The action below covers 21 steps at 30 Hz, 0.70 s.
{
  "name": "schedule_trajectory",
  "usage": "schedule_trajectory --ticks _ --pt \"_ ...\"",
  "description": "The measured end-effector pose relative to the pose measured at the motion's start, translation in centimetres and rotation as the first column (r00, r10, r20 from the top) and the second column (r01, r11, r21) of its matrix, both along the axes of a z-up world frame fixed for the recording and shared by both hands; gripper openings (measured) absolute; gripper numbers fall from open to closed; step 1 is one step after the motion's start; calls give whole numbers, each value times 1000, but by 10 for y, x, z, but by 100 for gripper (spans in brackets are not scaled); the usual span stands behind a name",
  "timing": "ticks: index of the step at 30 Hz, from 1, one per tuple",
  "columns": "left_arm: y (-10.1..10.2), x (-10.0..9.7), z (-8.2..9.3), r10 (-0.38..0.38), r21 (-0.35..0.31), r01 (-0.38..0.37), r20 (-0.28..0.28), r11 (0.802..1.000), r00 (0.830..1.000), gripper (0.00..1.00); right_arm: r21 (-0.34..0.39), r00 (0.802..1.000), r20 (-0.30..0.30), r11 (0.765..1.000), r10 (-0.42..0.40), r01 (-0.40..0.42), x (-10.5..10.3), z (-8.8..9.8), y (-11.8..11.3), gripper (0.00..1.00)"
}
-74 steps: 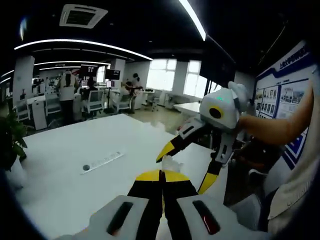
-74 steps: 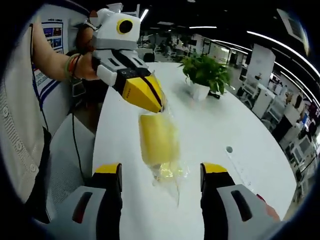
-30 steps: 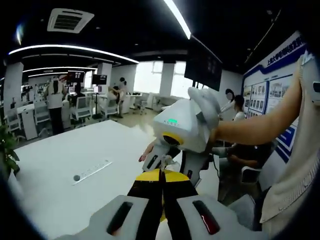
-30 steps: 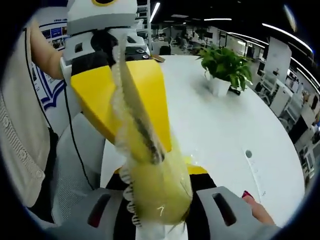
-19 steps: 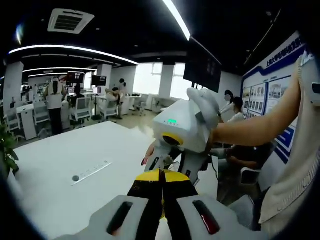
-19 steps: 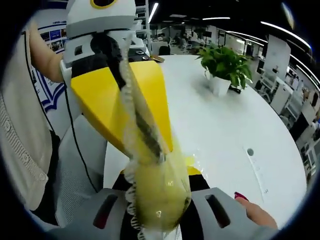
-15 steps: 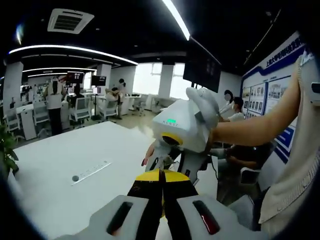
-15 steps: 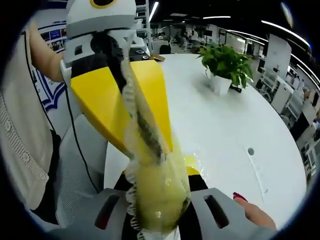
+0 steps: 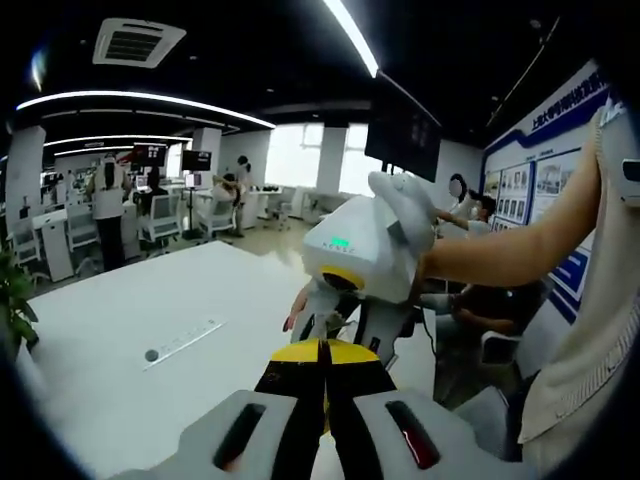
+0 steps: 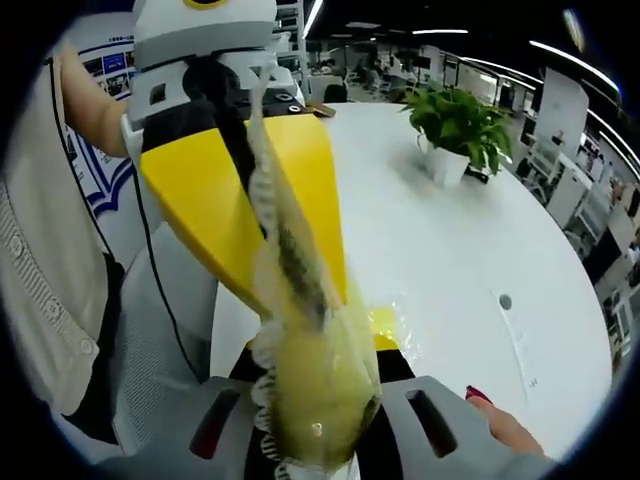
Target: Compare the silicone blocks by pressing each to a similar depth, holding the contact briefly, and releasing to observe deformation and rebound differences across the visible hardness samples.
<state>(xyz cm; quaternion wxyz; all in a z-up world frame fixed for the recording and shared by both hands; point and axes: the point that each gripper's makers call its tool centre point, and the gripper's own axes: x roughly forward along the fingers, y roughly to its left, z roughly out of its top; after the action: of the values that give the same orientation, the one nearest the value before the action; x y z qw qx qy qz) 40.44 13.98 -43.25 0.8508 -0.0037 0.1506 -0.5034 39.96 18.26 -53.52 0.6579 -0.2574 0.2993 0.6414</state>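
A yellow silicone block in a clear plastic bag (image 10: 318, 400) is held above the white table (image 10: 440, 250). In the right gripper view my right gripper (image 10: 318, 348) is shut on the bagged block, with one yellow fingertip (image 10: 386, 325) showing beside it. My left gripper (image 10: 322, 300) comes down from the upper left, and its broad yellow jaws are shut on the bag's crimped top edge. In the left gripper view my left gripper (image 9: 322, 351) is shut at the bottom. The white right gripper (image 9: 345, 322) hangs just beyond it, held by a hand.
A potted plant (image 10: 455, 125) stands at the table's far side. A white socket strip (image 9: 185, 340) and a round hole (image 10: 505, 300) are set into the tabletop. The person's sleeve (image 10: 45, 280) is at the left. Desks, chairs and people fill the office behind.
Since 2.5 s ago my right gripper has shut on the bagged block, which then lay on the table. Over the last second both grippers hold almost still.
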Motion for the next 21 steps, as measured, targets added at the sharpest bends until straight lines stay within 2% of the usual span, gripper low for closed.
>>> schedule_trajectory --ticks 21 --pt "6 2 -4 -3 1 3 -9 1000 1000 0 -7 1000 -16 1000 7 -7 -4 -4 -1 13"
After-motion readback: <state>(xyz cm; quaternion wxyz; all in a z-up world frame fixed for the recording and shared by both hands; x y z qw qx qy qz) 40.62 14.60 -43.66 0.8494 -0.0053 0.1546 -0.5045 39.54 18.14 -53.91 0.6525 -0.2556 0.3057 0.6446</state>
